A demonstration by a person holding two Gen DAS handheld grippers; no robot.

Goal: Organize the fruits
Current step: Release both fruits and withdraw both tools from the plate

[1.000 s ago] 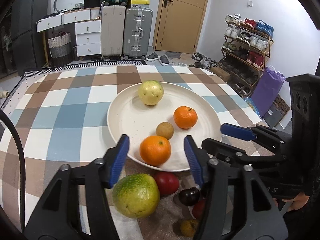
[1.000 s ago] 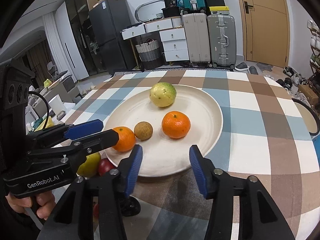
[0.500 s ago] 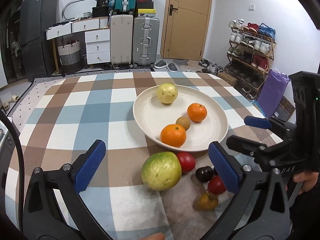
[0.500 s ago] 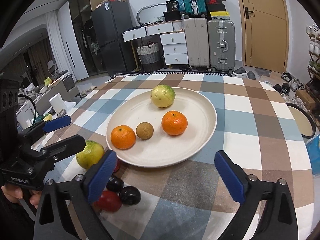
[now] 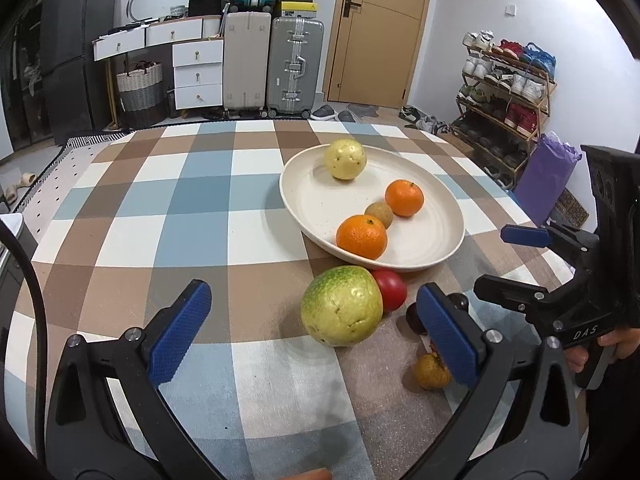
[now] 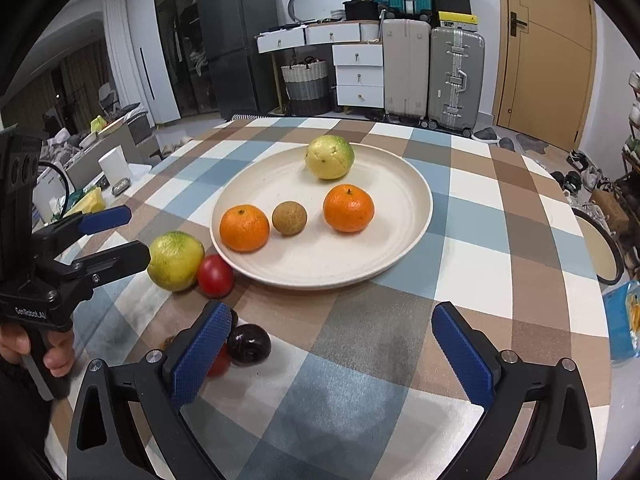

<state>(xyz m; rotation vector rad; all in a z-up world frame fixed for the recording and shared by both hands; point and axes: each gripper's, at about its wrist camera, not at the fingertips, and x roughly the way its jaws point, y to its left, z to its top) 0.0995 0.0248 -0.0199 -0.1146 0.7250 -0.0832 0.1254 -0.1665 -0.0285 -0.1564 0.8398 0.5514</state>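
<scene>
A cream plate (image 5: 434, 240) (image 6: 400, 256) on the checked tablecloth holds a yellow-green fruit (image 6: 329, 157), two oranges (image 6: 244, 227) (image 6: 348, 208) and a small brown fruit (image 6: 289, 218). On the cloth beside the plate lie a large green-yellow fruit (image 5: 341, 311) (image 6: 175, 255), a red fruit (image 5: 390, 289) (image 6: 215, 275), dark plums (image 6: 249, 343) and a small yellow-brown fruit (image 5: 430, 371). My left gripper (image 5: 316, 332) is open, empty, near the large green fruit. My right gripper (image 6: 332, 350) is open and empty, its left finger partly hiding the plums.
The table's far edge drops to a floor with suitcases (image 5: 295, 66), white drawers (image 5: 198, 74) and a shoe rack (image 5: 508, 92). A round object (image 6: 604, 248) and a blue packet (image 6: 624, 324) sit at the table's right edge. A hand (image 6: 56, 356) grips the left tool's handle.
Both grippers went from half closed to wide open. The left gripper drew back and left from the plate, so the loose fruits on the cloth now lie ahead of it.
</scene>
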